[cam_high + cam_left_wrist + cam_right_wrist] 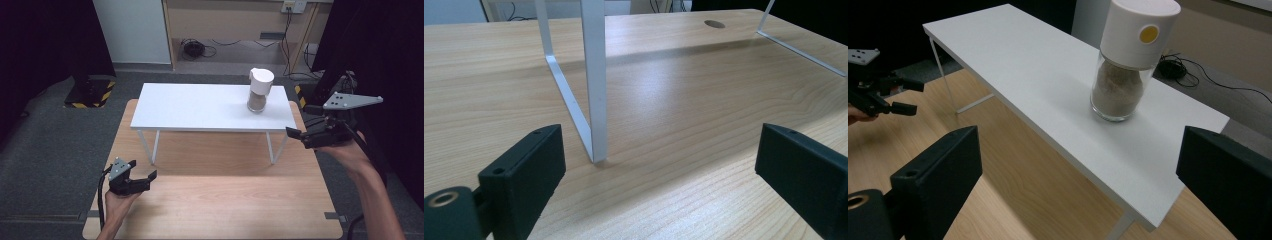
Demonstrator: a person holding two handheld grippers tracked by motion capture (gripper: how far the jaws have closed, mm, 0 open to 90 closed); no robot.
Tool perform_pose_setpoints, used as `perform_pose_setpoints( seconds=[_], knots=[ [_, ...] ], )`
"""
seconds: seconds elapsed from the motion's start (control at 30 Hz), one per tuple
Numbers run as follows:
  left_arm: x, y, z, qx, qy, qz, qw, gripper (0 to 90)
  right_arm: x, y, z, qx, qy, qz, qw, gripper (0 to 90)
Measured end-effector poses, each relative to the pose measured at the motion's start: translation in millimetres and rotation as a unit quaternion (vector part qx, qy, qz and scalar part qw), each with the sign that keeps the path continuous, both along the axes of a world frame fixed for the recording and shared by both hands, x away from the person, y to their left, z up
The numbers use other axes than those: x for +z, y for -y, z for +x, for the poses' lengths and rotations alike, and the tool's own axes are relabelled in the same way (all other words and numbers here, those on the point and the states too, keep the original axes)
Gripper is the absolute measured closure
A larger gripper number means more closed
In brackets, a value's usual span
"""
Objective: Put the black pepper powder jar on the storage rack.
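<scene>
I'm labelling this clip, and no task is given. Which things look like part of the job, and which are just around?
Likely part of the job:
glass jar with white lid, upright on the white shelf
left gripper, open
right gripper, open

Just around:
wooden table
floor cables
striped base

White-lidded glass jar [260, 90] stands upright on white shelf [200, 107].

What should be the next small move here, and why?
Probably the right gripper should move forward toward the jar. Its jaws stand wide open, and the jar stands upright and untouched on the white shelf, ahead of them. The left gripper, also open, is low over the wooden table, far from the jar.
</scene>
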State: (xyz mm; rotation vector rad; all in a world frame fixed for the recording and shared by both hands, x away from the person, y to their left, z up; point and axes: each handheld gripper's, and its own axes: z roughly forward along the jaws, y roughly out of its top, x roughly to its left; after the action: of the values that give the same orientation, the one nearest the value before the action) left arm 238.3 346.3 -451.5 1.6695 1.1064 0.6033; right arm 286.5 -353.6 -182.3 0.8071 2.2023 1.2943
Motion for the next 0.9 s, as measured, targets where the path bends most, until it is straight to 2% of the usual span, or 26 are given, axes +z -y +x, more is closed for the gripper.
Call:
perform_pose_setpoints(
  seconds=[0.67,0.9],
  knots=[
    [0.1,1.5,0.7,-0.004,0.000,0.000,1.0000,5.2,-2.2,-2.5,3.3,0.008,-0.004,0.000,1.0000,4.8],
    [0.9,1.9,2.5,-0.004,0.002,0.005,1.0000,5.2,-1.2,-3.7,3.6,0.009,0.001,-0.002,1.0000,4.9]
  ],
)
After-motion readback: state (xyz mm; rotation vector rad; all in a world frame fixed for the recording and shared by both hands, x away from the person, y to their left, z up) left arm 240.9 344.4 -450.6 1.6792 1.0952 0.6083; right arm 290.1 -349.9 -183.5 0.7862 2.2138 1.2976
